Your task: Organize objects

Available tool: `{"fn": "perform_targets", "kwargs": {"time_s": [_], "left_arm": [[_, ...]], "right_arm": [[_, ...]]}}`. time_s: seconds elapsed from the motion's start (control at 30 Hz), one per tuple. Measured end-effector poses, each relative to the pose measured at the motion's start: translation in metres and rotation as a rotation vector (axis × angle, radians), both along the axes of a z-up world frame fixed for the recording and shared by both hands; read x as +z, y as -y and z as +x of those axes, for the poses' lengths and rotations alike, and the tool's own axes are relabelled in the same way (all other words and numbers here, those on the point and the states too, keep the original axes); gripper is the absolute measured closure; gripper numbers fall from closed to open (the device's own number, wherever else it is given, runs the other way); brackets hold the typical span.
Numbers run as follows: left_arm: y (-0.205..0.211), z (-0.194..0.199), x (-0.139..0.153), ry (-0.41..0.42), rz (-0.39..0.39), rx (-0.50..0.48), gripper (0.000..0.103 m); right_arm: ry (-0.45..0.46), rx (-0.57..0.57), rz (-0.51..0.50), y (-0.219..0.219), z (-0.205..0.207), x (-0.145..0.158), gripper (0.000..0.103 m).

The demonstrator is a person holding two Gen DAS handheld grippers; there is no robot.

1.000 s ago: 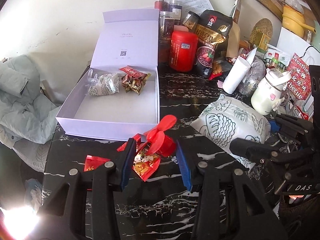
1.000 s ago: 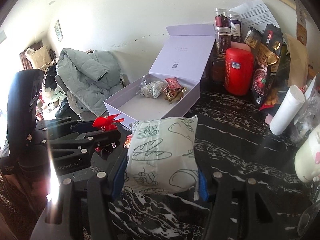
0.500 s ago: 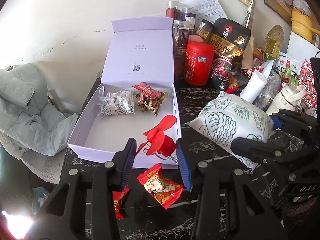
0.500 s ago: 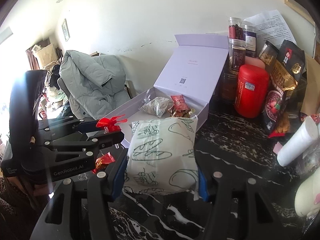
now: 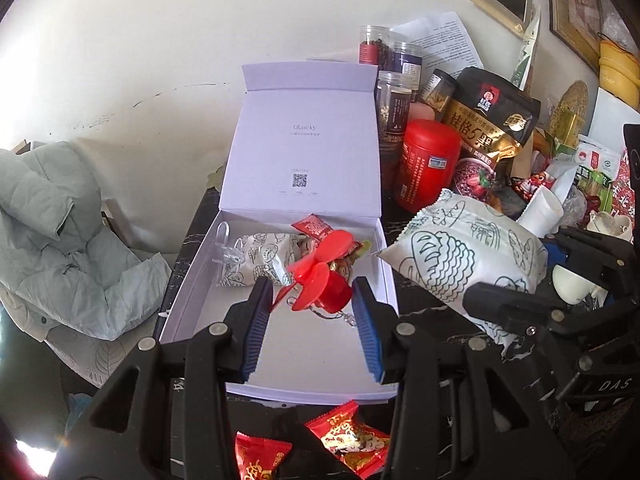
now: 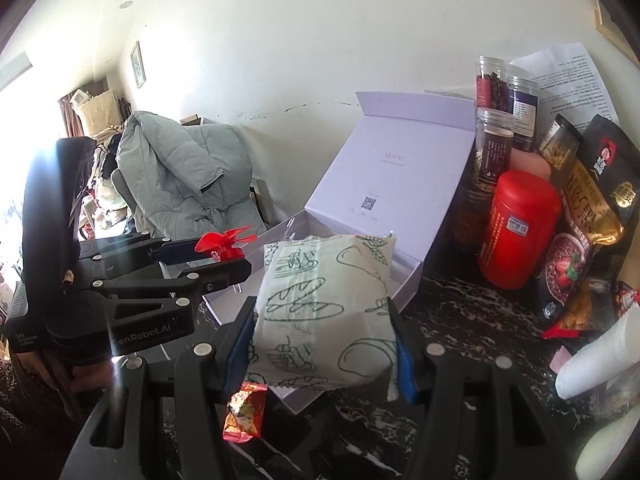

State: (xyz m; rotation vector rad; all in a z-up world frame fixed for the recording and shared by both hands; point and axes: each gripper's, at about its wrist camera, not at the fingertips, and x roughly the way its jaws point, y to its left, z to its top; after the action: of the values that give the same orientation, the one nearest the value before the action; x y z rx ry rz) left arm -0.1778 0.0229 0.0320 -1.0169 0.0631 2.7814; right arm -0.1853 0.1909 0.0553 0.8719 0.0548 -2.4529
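Note:
An open lavender box with its lid up sits on the black marble table; it also shows in the right wrist view. My left gripper is shut on a small red fan and holds it above the box floor. The box holds a small white patterned packet and a red candy at its far end. My right gripper is shut on a large white bread-print packet, held at the box's right front corner; the packet also shows in the left wrist view.
Two red candies lie on the table in front of the box; one shows in the right wrist view. A red canister, jars, a black-gold bag and clutter crowd the right. A grey jacket hangs left.
My left gripper lifted the red fan off the table and carried it forward over the box. My right gripper moved the bread-print packet up and toward the box.

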Motion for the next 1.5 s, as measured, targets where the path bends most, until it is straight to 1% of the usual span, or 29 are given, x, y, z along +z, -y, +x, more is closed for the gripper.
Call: {"fn": "perform_targets", "kwargs": {"time_s": [0.17, 0.27, 0.33, 0.47, 0.57, 0.67, 0.8, 0.9, 1.03, 1.17, 1.37, 1.5], "left_arm": [[0.007, -0.023, 0.000, -0.011, -0.010, 0.031, 0.064], [0.010, -0.037, 0.001, -0.020, -0.002, 0.047, 0.064], [0.012, -0.047, 0.001, -0.018, 0.005, 0.055, 0.064], [0.017, -0.064, -0.001, -0.020, 0.011, 0.080, 0.064], [0.022, -0.072, -0.008, -0.005, 0.014, 0.086, 0.064], [0.024, -0.075, -0.020, 0.018, 0.003, 0.091, 0.064], [0.029, -0.081, -0.038, 0.067, 0.001, 0.108, 0.064], [0.032, -0.084, -0.050, 0.093, 0.007, 0.119, 0.064], [0.032, -0.086, -0.058, 0.107, 0.011, 0.117, 0.064], [0.027, -0.086, -0.064, 0.123, 0.010, 0.090, 0.064], [0.026, -0.090, -0.087, 0.188, 0.021, 0.072, 0.064], [0.028, -0.091, -0.094, 0.200, 0.018, 0.081, 0.064]], "right_arm": [[-0.004, 0.021, -0.004, 0.008, -0.025, 0.004, 0.043], [-0.007, 0.018, -0.021, 0.011, -0.043, 0.006, 0.043], [-0.006, 0.010, -0.040, 0.011, -0.055, 0.007, 0.043], [-0.022, -0.013, -0.044, 0.013, -0.075, 0.009, 0.043], [-0.020, -0.007, -0.046, 0.016, -0.084, 0.005, 0.043], [-0.008, 0.015, -0.042, 0.021, -0.088, -0.005, 0.043], [0.055, 0.057, -0.021, 0.032, -0.096, -0.028, 0.043], [0.085, 0.074, -0.002, 0.037, -0.100, -0.039, 0.043], [0.114, 0.092, 0.003, 0.039, -0.102, -0.050, 0.043], [0.150, 0.107, 0.003, 0.038, -0.103, -0.060, 0.043], [0.195, 0.121, 0.038, 0.044, -0.107, -0.078, 0.043], [0.221, 0.138, 0.049, 0.050, -0.109, -0.087, 0.043]]}}
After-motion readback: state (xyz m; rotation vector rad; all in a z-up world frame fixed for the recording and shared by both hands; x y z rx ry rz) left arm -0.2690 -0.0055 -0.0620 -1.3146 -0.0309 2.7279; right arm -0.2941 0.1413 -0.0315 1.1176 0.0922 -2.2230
